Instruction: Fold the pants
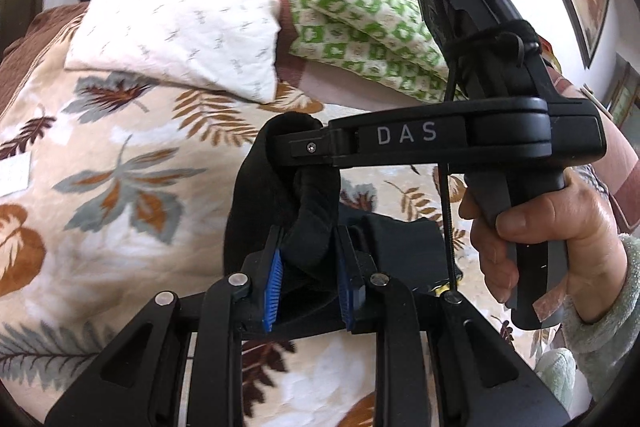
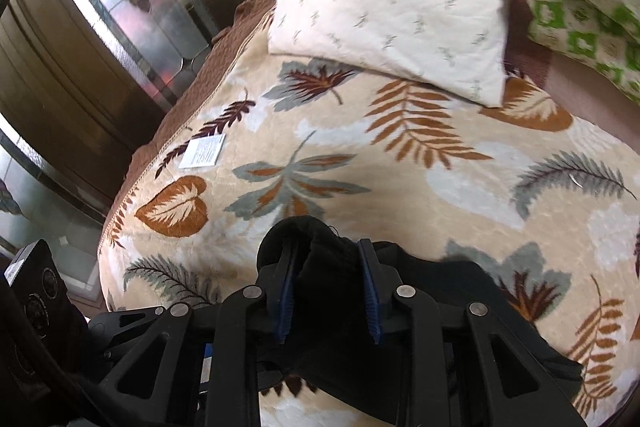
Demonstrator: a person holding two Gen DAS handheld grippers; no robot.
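The black pants (image 1: 276, 195) are bunched and held above a leaf-patterned blanket (image 1: 120, 155). My left gripper (image 1: 308, 263) is shut on a fold of the black fabric between its blue pads (image 1: 274, 279). The right gripper shows in the left wrist view as a black tool marked DAS (image 1: 408, 137), its tip pushed into the same bunch of fabric. In the right wrist view my right gripper (image 2: 328, 275) is shut on the black pants (image 2: 320, 267), and more black cloth trails to the right (image 2: 460, 287). Most of the pants is hidden below the grippers.
A white pillow (image 1: 180, 27) and a green-checked pillow (image 1: 360, 27) lie at the far end of the bed. A brown bedspread edge (image 2: 192, 103) and a wooden glazed door (image 2: 100, 27) are on the left. A white label (image 2: 202, 151) is on the blanket.
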